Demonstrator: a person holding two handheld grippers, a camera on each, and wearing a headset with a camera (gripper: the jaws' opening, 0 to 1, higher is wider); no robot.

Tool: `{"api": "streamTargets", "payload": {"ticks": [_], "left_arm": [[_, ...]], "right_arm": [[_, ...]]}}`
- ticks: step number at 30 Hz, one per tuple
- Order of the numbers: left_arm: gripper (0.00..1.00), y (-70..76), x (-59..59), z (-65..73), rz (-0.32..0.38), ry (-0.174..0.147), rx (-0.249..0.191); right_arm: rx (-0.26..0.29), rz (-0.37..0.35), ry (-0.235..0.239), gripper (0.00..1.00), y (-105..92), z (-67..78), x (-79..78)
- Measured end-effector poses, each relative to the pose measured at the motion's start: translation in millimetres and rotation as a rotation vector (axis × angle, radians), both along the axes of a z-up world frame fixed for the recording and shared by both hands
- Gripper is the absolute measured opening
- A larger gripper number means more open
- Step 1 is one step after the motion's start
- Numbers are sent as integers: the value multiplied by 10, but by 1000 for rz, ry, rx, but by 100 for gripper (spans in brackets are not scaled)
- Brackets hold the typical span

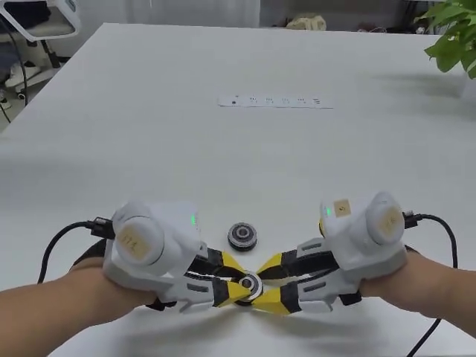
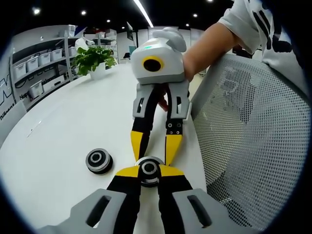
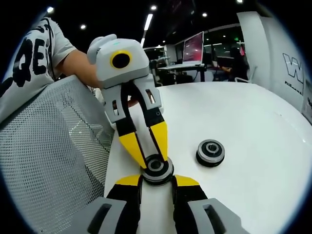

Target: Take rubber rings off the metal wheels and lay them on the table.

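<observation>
A small metal wheel with a black rubber ring (image 1: 249,284) sits at the near table edge, held from both sides. My left gripper (image 1: 236,281) comes in from the left and is shut on it. My right gripper (image 1: 266,282) meets it from the right, also shut on it. In the left gripper view the wheel (image 2: 148,168) lies between my own yellow tips, with the right gripper (image 2: 155,146) pinching its far side. The right gripper view shows the same wheel (image 3: 157,168) with the left gripper (image 3: 148,144) opposite. A second ringed wheel (image 1: 242,235) lies flat just beyond.
The white table (image 1: 223,156) stretches far ahead. A white power strip (image 1: 275,102) lies across its middle. A potted plant (image 1: 452,37) stands at the far right corner. A mesh chair back (image 2: 243,136) is close behind the near edge.
</observation>
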State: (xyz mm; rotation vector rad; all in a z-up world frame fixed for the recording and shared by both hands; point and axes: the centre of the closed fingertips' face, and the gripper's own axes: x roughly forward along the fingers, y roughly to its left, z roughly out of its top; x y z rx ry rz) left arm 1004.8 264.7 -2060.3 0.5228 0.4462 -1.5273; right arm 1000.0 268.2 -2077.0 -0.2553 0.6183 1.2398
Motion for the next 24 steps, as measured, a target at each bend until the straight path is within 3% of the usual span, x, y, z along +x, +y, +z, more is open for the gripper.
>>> {"api": "streamTargets", "payload": {"ticks": [7, 24], "left_arm": [[7, 2, 1, 1, 1, -1, -1], [7, 3, -3, 1, -2, 0, -5]], "right_arm": [[-18, 12, -21, 21, 5, 2, -4], [-26, 18, -19, 18, -19, 3, -13]]}}
